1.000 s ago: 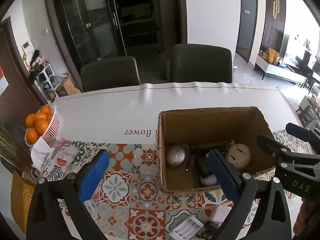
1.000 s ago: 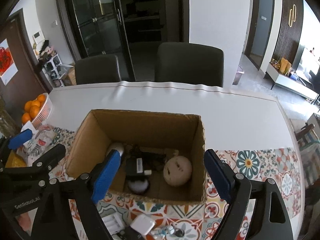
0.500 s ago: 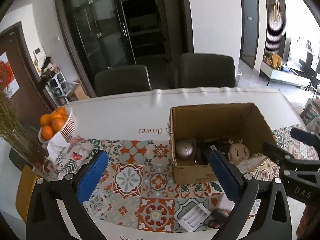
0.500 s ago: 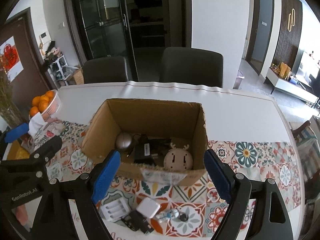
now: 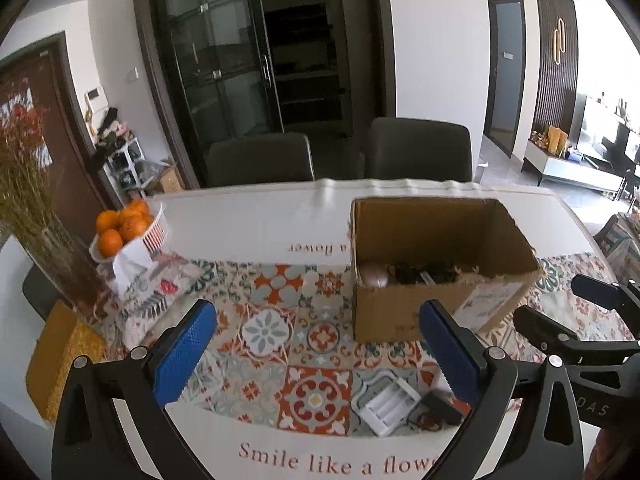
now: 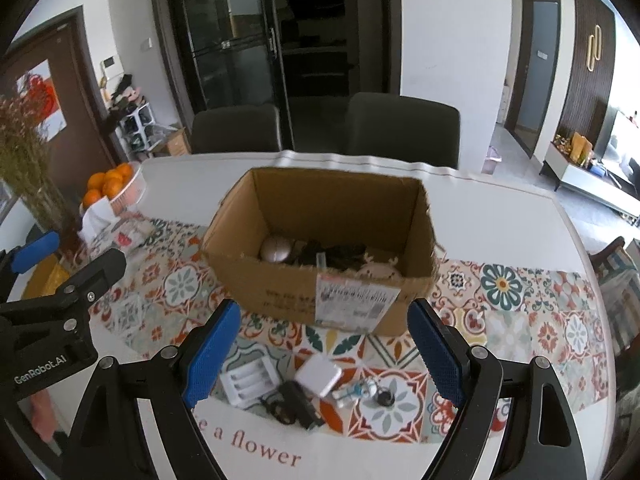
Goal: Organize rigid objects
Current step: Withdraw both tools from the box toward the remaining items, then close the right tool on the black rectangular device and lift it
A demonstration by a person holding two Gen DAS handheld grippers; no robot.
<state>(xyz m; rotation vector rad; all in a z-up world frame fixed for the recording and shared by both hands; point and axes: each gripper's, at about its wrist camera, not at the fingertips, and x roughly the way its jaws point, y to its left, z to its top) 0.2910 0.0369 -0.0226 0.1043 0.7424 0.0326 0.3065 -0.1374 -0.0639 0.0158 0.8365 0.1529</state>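
Note:
An open cardboard box [image 6: 320, 304] [image 5: 400, 312] stands mid-table with a silver ball [image 6: 276, 249], dark items and a round cream toy inside. In front of it on the patterned cloth lie a white battery charger [image 6: 250, 383] [image 5: 390, 402], a white square adapter [image 6: 319, 374], a black plug [image 6: 294, 402] [image 5: 440, 406] and small key-like bits [image 6: 370, 392]. My right gripper [image 6: 324, 354] hangs open above these loose items, nothing between its blue pads. My left gripper [image 5: 316, 354] is open too, over bare cloth left of the charger.
A basket of oranges [image 5: 128, 226] and a vase of dried stems [image 5: 28, 200] stand at the table's left side. Two dark chairs [image 5: 416, 148] are behind the far edge. White cloth with lettering runs along the near edge [image 5: 320, 460].
Both grippers have drawn back from over the box toward the near edge. The box now looks farther off and the loose items in front of it have come into view. Jaws unchanged.

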